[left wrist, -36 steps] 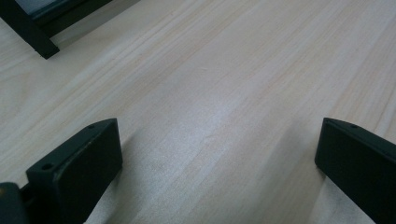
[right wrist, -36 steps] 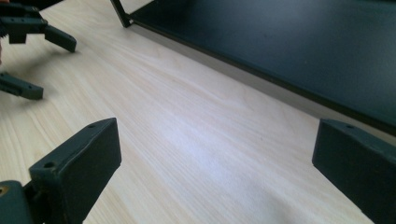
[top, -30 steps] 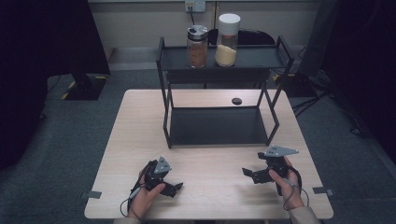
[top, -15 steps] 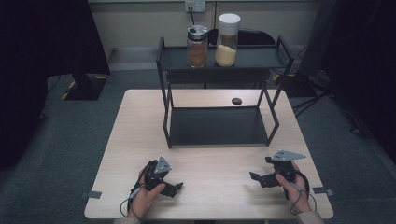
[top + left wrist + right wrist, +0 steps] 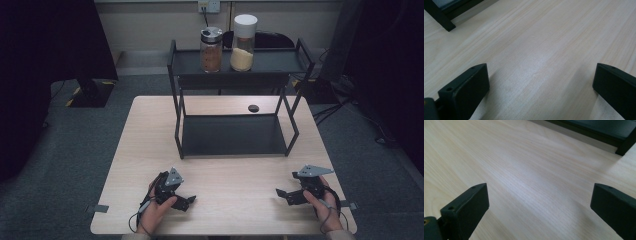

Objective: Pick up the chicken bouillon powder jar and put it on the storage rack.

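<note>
While both hands rest low on the wooden surface (image 5: 230,165), the left claw (image 5: 187,201) and right claw (image 5: 281,192) gape wide and empty, near the black rack (image 5: 235,135) holding two jars (image 5: 211,49).

Pale wooden table (image 5: 150,150) bearing black two-tier rack (image 5: 232,135)

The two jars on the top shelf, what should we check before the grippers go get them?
1. Left gripper open with nothing between its jaws: ok.
2. Right gripper open with nothing between its jaws: ok.
3. Brown-filled jar upright with its silver lid on: ok.
4. Yellow-filled jar upright with its white lid on: ok.
5. Jars apart enough for a jaw between them: cannot tell.
6. Table bare between grippers and black rack: ok.
</note>
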